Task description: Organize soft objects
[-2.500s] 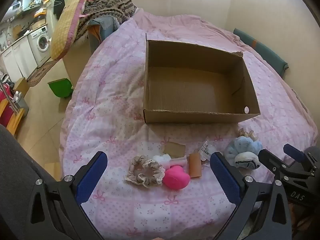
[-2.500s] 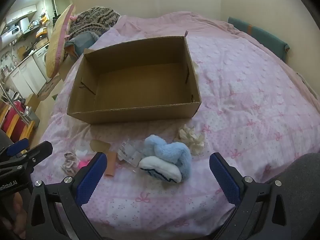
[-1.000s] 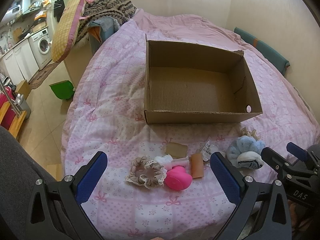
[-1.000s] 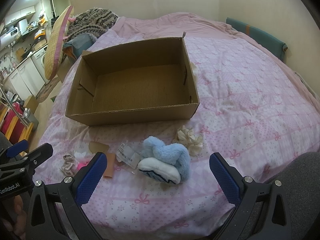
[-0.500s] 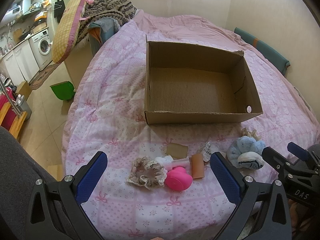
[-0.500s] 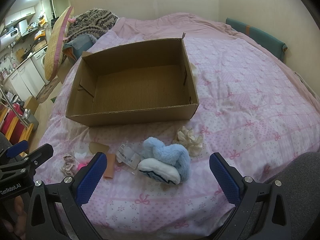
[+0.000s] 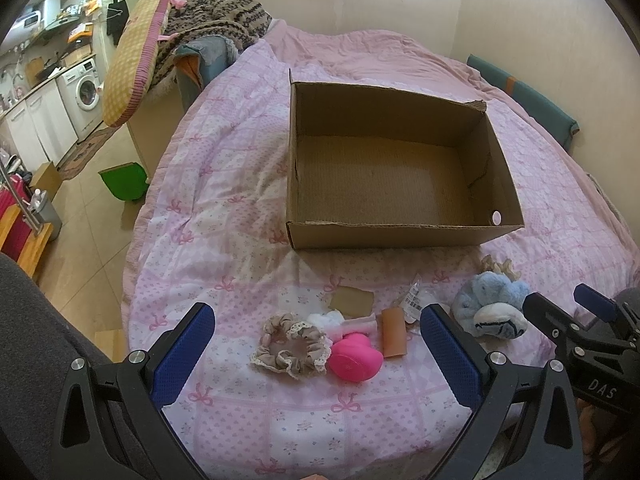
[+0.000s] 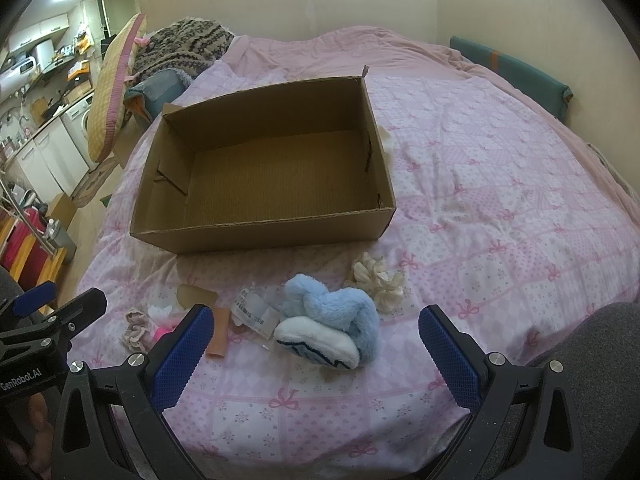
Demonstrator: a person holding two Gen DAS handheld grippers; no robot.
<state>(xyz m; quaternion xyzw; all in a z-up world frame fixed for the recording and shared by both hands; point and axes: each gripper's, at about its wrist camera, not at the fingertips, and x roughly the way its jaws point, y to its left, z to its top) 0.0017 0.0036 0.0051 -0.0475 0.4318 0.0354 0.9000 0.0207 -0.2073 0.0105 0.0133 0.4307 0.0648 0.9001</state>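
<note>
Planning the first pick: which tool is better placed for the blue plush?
Right, probably. The blue plush lies between the open right tool's fingers, just ahead. The left tool, also open, frames the pink heart instead; there the plush sits off to its right.

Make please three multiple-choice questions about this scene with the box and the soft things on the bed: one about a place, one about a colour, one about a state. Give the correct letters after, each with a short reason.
1. Where does the blue plush toy lie?
A. inside the cardboard box
B. on the pink quilt, in front of the box
C. on the floor

2. What colour is the heart-shaped item beside the beige scrunchie?
A. bright pink
B. green
C. black

3. In what state is the cardboard box?
A. closed with a lid
B. open and full of toys
C. open with nothing inside

Answers:
1 B: it rests on the quilt, nearer than the box's front wall.
2 A: it is vivid pink in the left wrist view.
3 C: only the bare floor of the box shows.
</note>
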